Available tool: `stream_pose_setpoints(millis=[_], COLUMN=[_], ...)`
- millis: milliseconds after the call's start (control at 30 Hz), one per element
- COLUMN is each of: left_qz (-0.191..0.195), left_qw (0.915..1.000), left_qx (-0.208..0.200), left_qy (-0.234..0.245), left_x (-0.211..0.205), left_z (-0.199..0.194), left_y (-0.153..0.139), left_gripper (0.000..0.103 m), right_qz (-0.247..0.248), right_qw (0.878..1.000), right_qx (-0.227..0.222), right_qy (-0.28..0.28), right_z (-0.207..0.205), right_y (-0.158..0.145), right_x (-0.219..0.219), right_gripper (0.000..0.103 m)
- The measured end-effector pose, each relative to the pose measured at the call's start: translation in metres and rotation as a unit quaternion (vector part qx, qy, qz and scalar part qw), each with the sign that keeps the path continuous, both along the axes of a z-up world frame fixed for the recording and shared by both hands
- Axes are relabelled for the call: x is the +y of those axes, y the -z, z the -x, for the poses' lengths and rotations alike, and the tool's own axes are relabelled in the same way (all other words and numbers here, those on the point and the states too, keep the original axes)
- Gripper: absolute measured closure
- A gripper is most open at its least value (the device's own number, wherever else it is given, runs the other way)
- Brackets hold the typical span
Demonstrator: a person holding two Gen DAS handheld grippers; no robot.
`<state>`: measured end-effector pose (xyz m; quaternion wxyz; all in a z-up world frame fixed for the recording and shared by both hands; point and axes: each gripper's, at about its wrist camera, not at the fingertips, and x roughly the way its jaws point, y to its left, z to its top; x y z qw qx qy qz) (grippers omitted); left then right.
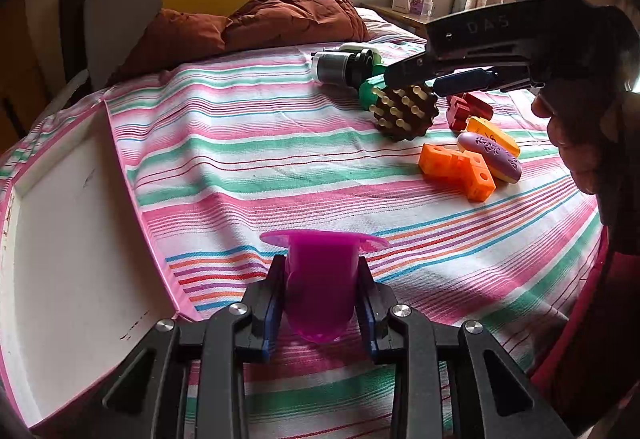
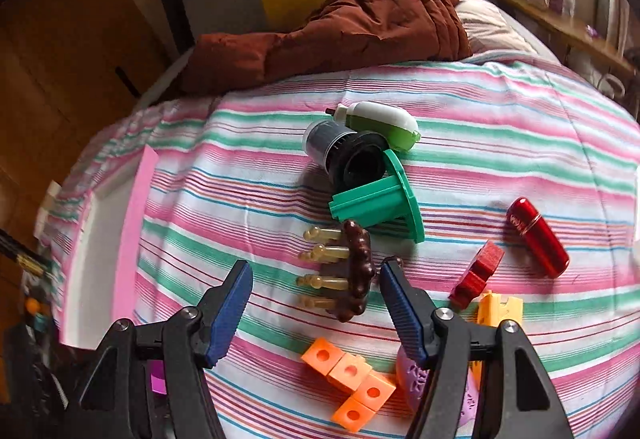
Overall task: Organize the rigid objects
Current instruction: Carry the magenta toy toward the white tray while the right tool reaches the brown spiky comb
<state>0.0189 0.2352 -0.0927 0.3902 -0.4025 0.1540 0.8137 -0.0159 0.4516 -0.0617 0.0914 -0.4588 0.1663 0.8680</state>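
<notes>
Left tool [image 1: 320,287] clamping a purple cup [image 1: 320,279] beside the white tray [image 1: 60,239], right tool [image 2: 316,303] hanging half-wide, empty, over the brown pegged piece [image 2: 356,275] right of the tray

Each black hand-held gripper [image 1: 320,303] has ribbed blue pads [image 2: 234,315] and silver screws.
</notes>
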Motion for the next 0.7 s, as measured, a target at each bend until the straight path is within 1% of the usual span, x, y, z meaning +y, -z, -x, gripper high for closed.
stream_pose_setpoints(millis=[67,133,200,233,300,333,400,533,600,700], left_qz=[-0.002,-0.004,-0.003,-0.004,-0.005,-0.005,-0.004,-0.001,0.001,-0.002], left_qw=[1.0000,1.0000,1.0000,1.0000,1.0000,1.0000,1.0000,1.0000,1.0000,1.0000], left_qx=[-0.001,-0.003,-0.003,-0.002,-0.001,0.000,0.003,0.004,0.004,0.000], left_qy=[0.001,0.000,0.000,0.001,0.002,0.001,0.001,0.000,0.000,-0.005], left_x=[-0.001,-0.001,-0.001,-0.001,-0.001,-0.001,-0.001,0.000,0.000,-0.004], left_z=[0.000,0.001,0.001,0.000,0.000,-0.001,-0.001,-0.002,-0.002,-0.002], left_y=[0.000,0.000,-0.001,-0.001,-0.001,-0.001,-0.001,-0.003,-0.005,-0.008], left_gripper=[0.071,0.071,0.071,0.071,0.071,0.071,0.071,0.071,0.071,0.071], right_qz=[-0.032,-0.048,-0.081,-0.092,-0.088,-0.077,-0.072,-0.036,-0.046,-0.080], right_qw=[0.999,0.998,0.993,0.993,0.994,0.995,0.996,0.998,0.997,0.995], right_qx=[-0.015,-0.038,-0.078,-0.067,-0.058,-0.055,-0.055,-0.052,-0.052,-0.055], right_qy=[-0.012,-0.033,-0.033,-0.026,-0.018,-0.022,-0.024,-0.009,-0.015,-0.029], right_z=[0.008,0.021,0.031,0.030,0.028,0.026,0.026,0.027,0.028,0.029], right_y=[0.001,0.008,0.026,0.030,0.028,0.027,0.028,0.028,0.028,0.029], right_x=[-0.005,-0.009,-0.012,-0.011,-0.010,-0.008,-0.005,0.008,0.005,-0.006], right_gripper=[0.035,0.035,0.058,0.058,0.058,0.058,0.058,0.058,0.058,0.058])
